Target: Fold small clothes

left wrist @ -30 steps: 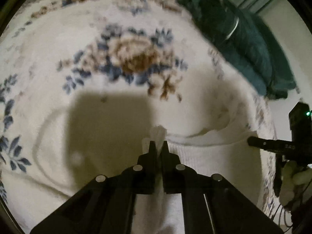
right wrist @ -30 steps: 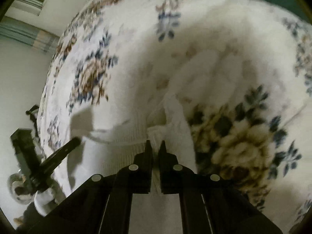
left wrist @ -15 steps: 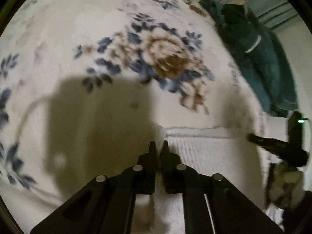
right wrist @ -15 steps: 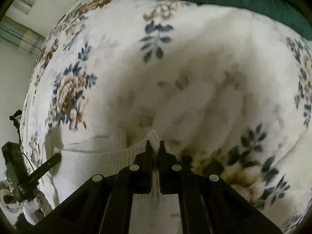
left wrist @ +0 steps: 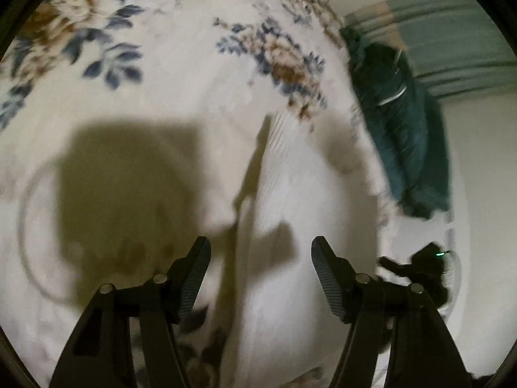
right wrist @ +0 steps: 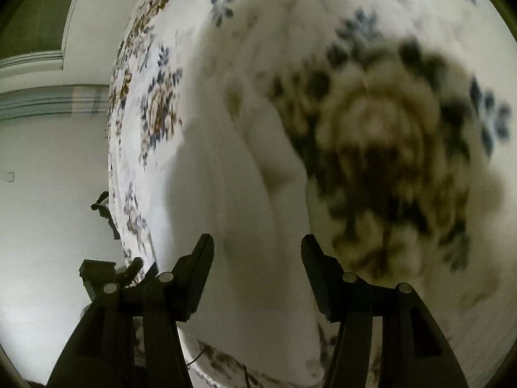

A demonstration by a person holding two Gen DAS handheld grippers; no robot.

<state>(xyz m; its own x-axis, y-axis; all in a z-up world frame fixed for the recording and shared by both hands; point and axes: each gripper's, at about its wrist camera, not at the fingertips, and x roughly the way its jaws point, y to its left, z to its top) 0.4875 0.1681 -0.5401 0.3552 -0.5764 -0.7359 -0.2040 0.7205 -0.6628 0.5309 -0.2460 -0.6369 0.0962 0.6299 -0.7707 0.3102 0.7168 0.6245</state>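
Observation:
A small white ribbed knit garment point(left wrist: 290, 200) lies flat on the floral bedspread point(left wrist: 145, 103). My left gripper point(left wrist: 260, 255) is open and empty just above the garment's near part. In the right wrist view the same white garment point(right wrist: 232, 194) lies blurred below my right gripper point(right wrist: 257, 252), which is open and empty. The right gripper also shows as a dark shape at the right edge of the left wrist view point(left wrist: 416, 265).
A dark teal garment pile point(left wrist: 404, 123) lies at the bed's far right edge. The bedspread's left edge point(right wrist: 116, 161) drops off to a pale wall and floor. The other gripper point(right wrist: 106, 271) is dark at lower left in the right wrist view.
Both grippers were shut on the white garment's edge and carried it across. Now both have opened, let it go, and the garment lies folded on the bedspread.

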